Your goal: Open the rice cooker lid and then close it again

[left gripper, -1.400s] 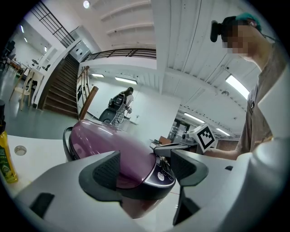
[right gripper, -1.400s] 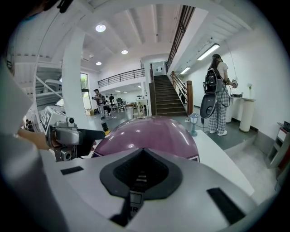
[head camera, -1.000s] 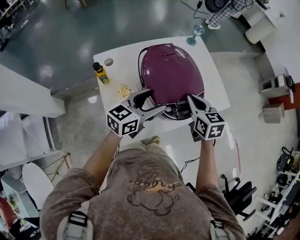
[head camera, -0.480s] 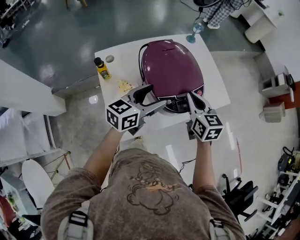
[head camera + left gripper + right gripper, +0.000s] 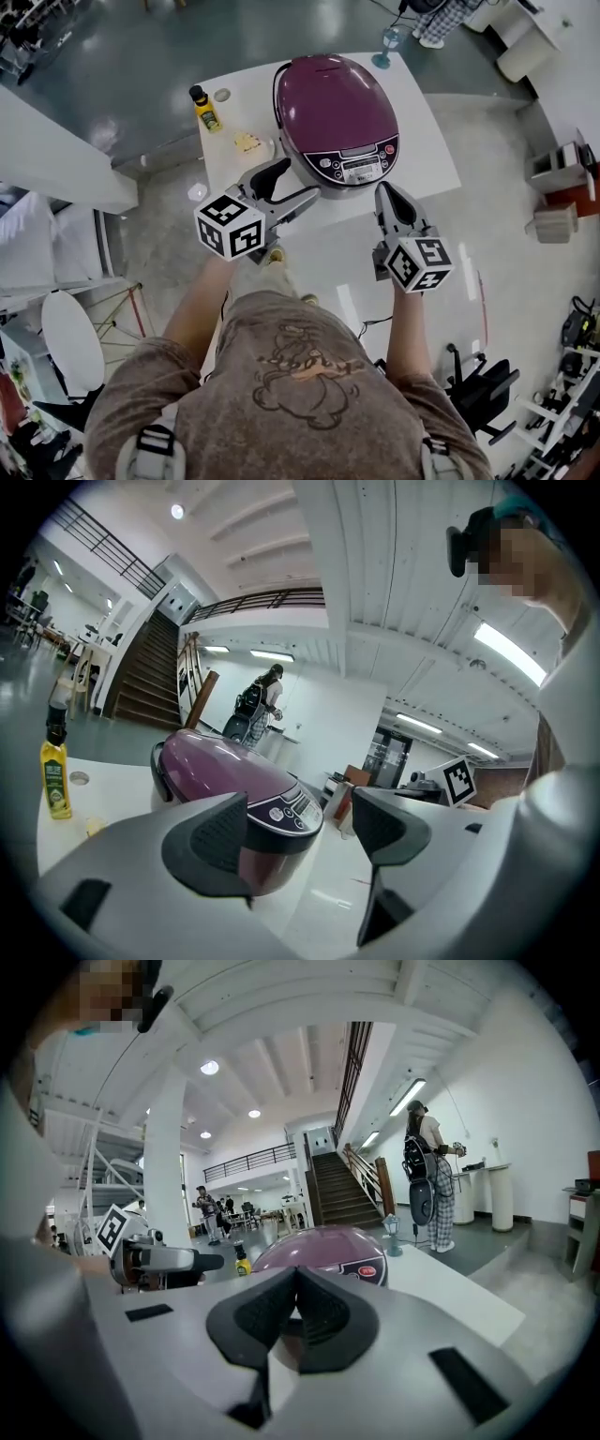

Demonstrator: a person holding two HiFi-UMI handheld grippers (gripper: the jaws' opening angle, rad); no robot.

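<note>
- The rice cooker [image 5: 336, 117] stands on the white table [image 5: 427, 155] with its purple lid down flat. Its button panel [image 5: 352, 167] faces the person, and the handle end is on the far side.
- The left claw [image 5: 286, 187] is held wide open with nothing between its jaws. In the left gripper view, the cooker [image 5: 225, 780] shows through the gap, ahead and a little to the left, and the claw [image 5: 300, 827] is not touching it.
- The right claw [image 5: 385, 191] is squeezed fully together, pad against pad, and holds nothing. Its own view shows the cooker's dome [image 5: 323, 1246] straight ahead, beyond the joined tips [image 5: 295, 1312].
- Both claws hover off the cooker's front, the left by the front-left corner and the right by the front-right. They look about equally near, though from above their height over the table is hard to judge.
- The cooker's long axis runs away from the person, so the lid probably swings up and back from the panel edge. That edge lies just ahead of both claws, so either could reach it.
- A yellow oil bottle [image 5: 206, 108] stands well to the cooker's left, out of the way.
</note>
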